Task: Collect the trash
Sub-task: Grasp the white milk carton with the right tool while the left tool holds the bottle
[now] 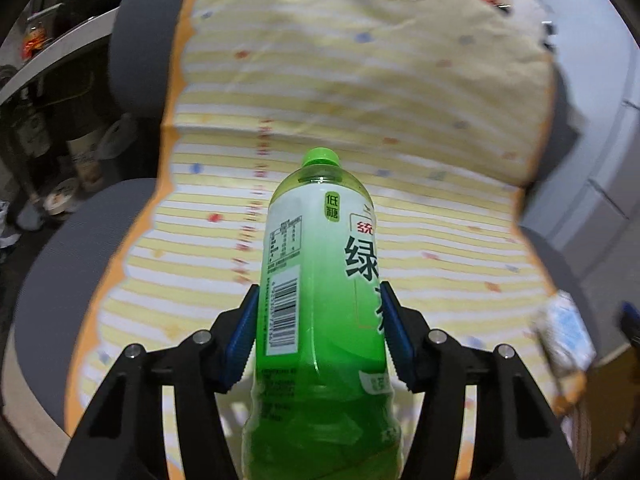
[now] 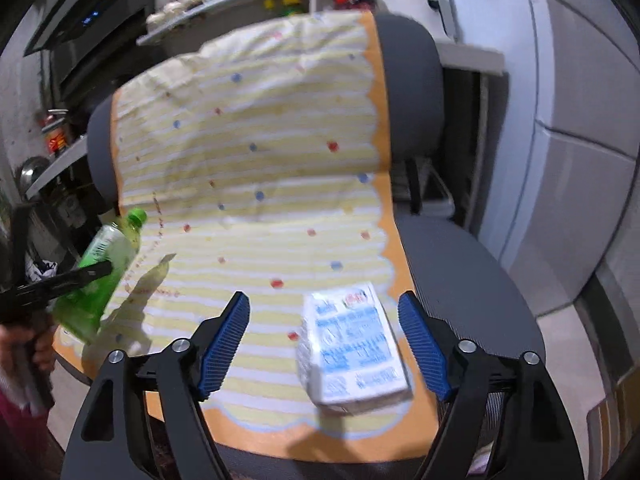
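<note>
A green tea bottle [image 1: 320, 280] with a green cap and white label is clamped between the blue pads of my left gripper [image 1: 318, 296], held above the chair seat. The same bottle [image 2: 100, 268] shows at the left of the right wrist view, tilted, in the other gripper. A small white and blue drink carton [image 2: 352, 352] lies on the striped cloth near the seat's front right. My right gripper [image 2: 324, 304] hangs open above it, the carton between its blue pads but untouched. The carton [image 1: 566, 336] appears blurred at the right of the left wrist view.
A yellow striped cloth [image 2: 260, 160] with an orange border covers a grey office chair [image 2: 460, 272]. Cluttered shelves [image 2: 224, 4] stand behind the chair. A pale wall or cabinet [image 2: 572, 120] is to the right. A person's hand [image 2: 36, 348] shows at the left edge.
</note>
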Motion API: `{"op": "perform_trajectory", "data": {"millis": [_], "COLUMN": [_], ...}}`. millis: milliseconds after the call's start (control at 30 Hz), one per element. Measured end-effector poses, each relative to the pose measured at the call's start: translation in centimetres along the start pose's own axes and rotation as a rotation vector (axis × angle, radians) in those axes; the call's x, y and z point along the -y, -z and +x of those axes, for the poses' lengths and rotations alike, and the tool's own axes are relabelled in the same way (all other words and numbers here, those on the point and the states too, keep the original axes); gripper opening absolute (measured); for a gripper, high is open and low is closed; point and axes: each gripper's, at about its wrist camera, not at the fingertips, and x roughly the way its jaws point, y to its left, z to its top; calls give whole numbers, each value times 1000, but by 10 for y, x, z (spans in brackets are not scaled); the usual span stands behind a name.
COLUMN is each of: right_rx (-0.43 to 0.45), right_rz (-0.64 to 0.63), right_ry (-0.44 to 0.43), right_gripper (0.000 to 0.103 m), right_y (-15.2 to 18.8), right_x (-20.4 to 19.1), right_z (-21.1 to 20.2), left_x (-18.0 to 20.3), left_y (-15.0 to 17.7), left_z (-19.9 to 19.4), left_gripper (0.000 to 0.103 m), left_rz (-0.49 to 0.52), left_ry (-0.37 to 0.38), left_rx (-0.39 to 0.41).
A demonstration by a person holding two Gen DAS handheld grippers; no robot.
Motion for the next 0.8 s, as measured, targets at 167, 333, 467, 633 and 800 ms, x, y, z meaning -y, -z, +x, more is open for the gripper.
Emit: {"op": "perform_trajectory", "data": {"millis": [167, 333, 467, 633, 800], "right_rx": [-73, -136, -163, -184, -219], "right_rz": [-52, -66, -91, -139, -141], "right_ry": [-4, -7, -7, 39, 80], "right_gripper": [87, 88, 87, 87, 81], "right_y": [17, 19, 19, 19, 20], "right_x": [4, 9, 7, -4, -3], "right_z": [19, 49, 66, 80, 86], "left_x": [42, 68, 83, 91, 95], "left_y": [24, 33, 38, 41, 46], "left_z": [-20, -25, -30, -32, -33], "left_gripper": [56, 56, 56, 56, 56], "left_rz": [34, 73, 103, 121, 131], "left_ry": [122, 144, 128, 107, 103], "left_rx": [28, 26, 31, 35, 18]}}
